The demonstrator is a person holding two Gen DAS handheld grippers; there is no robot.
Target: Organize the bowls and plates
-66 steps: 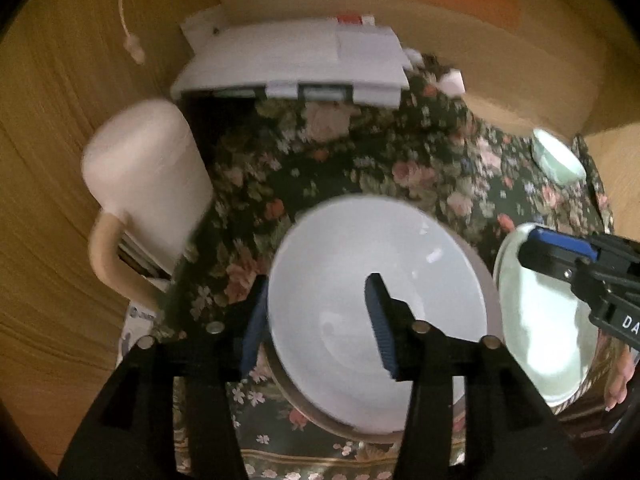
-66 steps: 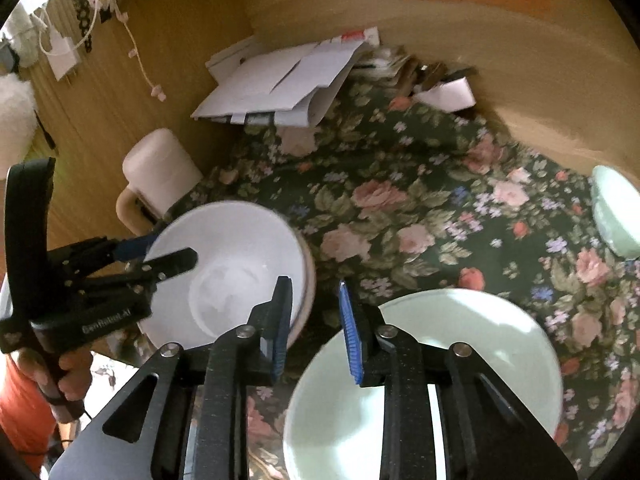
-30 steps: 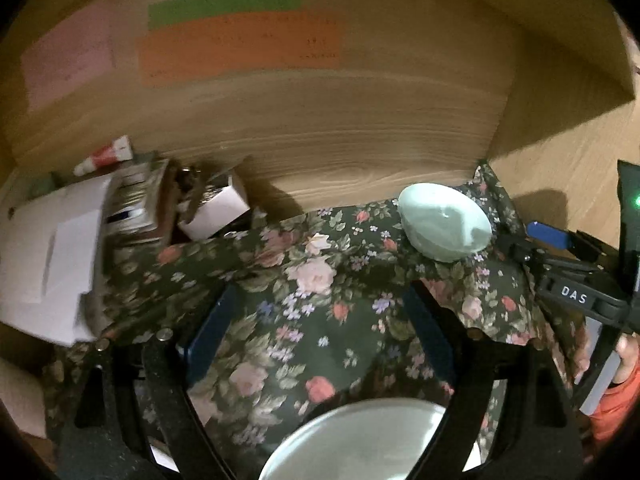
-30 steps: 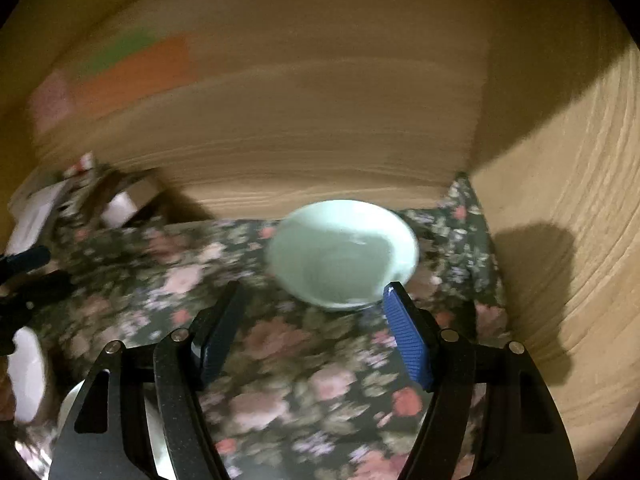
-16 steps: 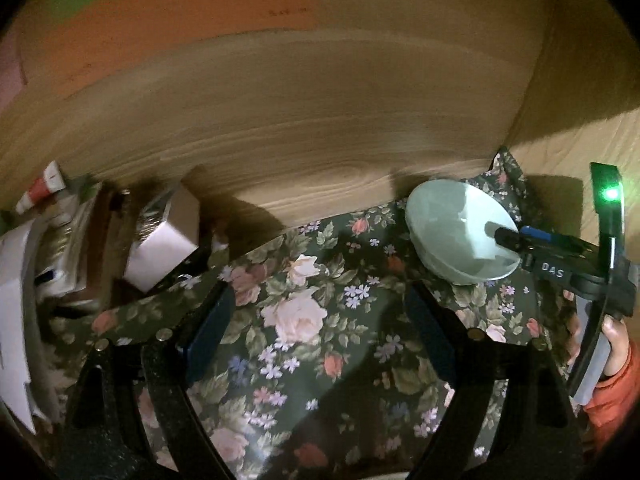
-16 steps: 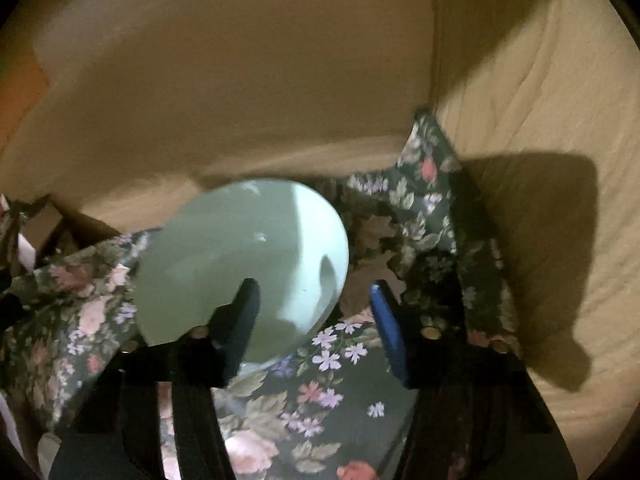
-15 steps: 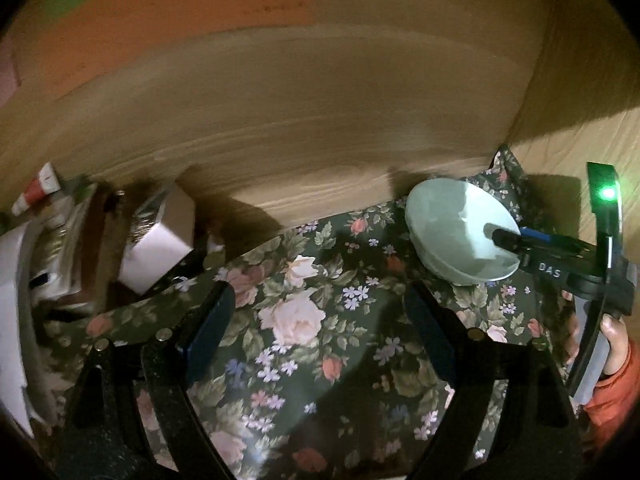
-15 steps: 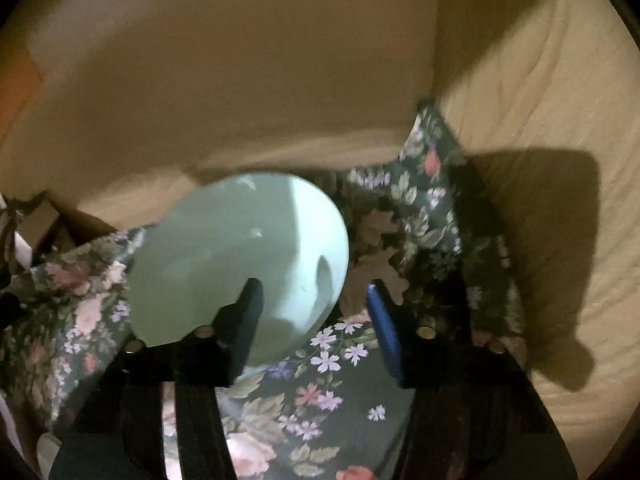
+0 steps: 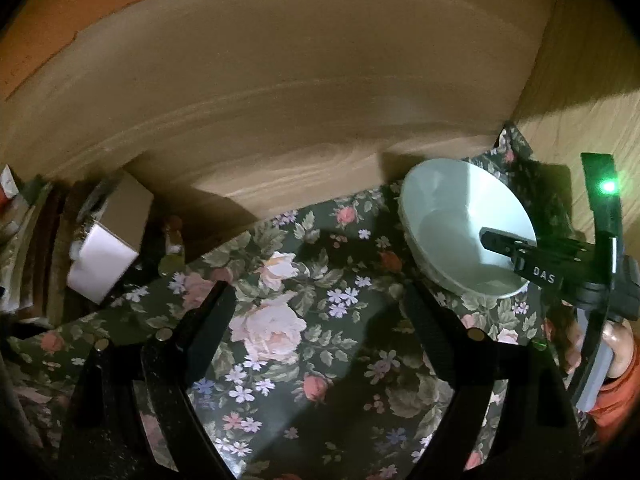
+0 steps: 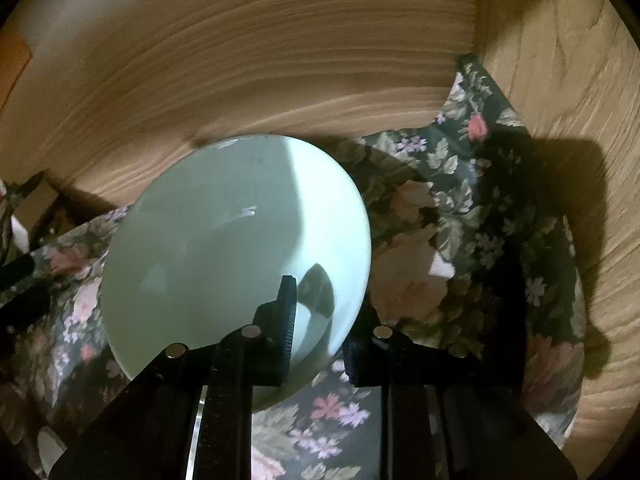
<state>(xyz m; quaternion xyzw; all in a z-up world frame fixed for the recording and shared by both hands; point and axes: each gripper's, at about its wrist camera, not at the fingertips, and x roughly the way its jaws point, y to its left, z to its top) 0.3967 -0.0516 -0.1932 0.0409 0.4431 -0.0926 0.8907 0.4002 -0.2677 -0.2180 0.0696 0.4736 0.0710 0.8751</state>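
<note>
A pale green bowl [image 10: 224, 248] sits on the floral cloth [image 10: 460, 216] in the back right corner against the wooden wall. My right gripper [image 10: 320, 320] straddles the bowl's near right rim, one finger inside and one outside. Its jaws are closing and the pads press the bowl's wall between them. In the left wrist view the same bowl [image 9: 448, 208] lies at the right, with the right gripper [image 9: 492, 240] reaching into it. My left gripper [image 9: 318, 300] hangs open over bare cloth left of the bowl, with nothing between its fingers.
A wooden back wall [image 9: 320, 100] and a side wall [image 10: 560, 80] close off the corner. A small white box [image 9: 100, 264] and stacked papers lie at the left by the wall. A hand in an orange sleeve [image 9: 616, 356] holds the right gripper's handle.
The right gripper sank onto the green bowl and its jaws narrowed from wide apart to pinching the rim. The left gripper moved in toward the back wall, and the plate dropped out of its view.
</note>
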